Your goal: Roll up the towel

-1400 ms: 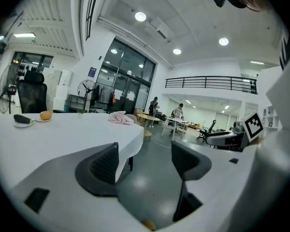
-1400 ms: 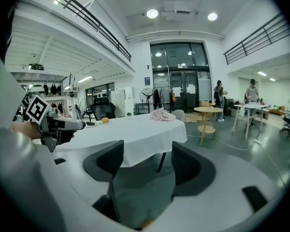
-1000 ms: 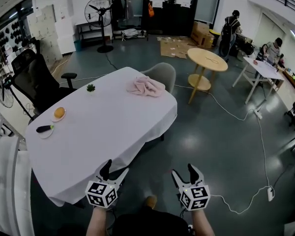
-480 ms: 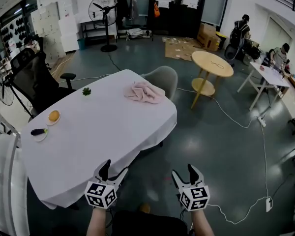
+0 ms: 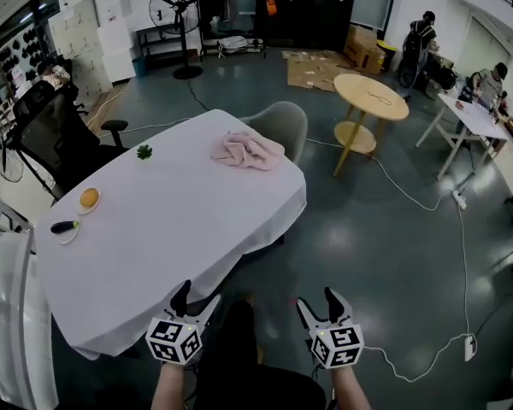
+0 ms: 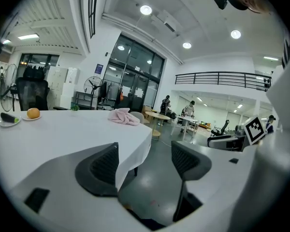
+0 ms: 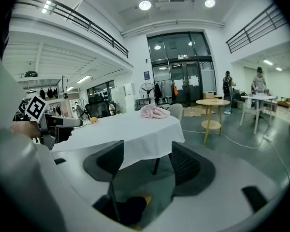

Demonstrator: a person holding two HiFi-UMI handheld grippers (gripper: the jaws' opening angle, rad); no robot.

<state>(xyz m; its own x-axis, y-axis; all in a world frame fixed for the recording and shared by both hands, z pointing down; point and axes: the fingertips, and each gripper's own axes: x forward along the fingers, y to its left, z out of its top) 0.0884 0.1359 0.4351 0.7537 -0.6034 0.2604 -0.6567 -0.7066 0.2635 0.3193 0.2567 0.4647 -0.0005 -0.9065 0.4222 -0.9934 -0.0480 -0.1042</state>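
Head view: crumpled towel [image 5: 246, 149] on table [image 5: 171, 225]; left gripper [image 5: 198, 294], right gripper [image 5: 316, 298] agape

Table ahead of us, towel at its far end

We hold the left gripper [image 5: 196, 297] and right gripper [image 5: 318, 302] side by side at 6 o'clock, by the table's [image 5: 167, 229] near end. The towel [image 5: 246, 149] lies on the far end at 12 o'clock, with a chair [image 5: 280, 124] just behind it. Two plates [image 5: 87, 201] sit on the table at 10 o'clock, and a round table [image 5: 370, 97] stands apart at 1 o'clock.
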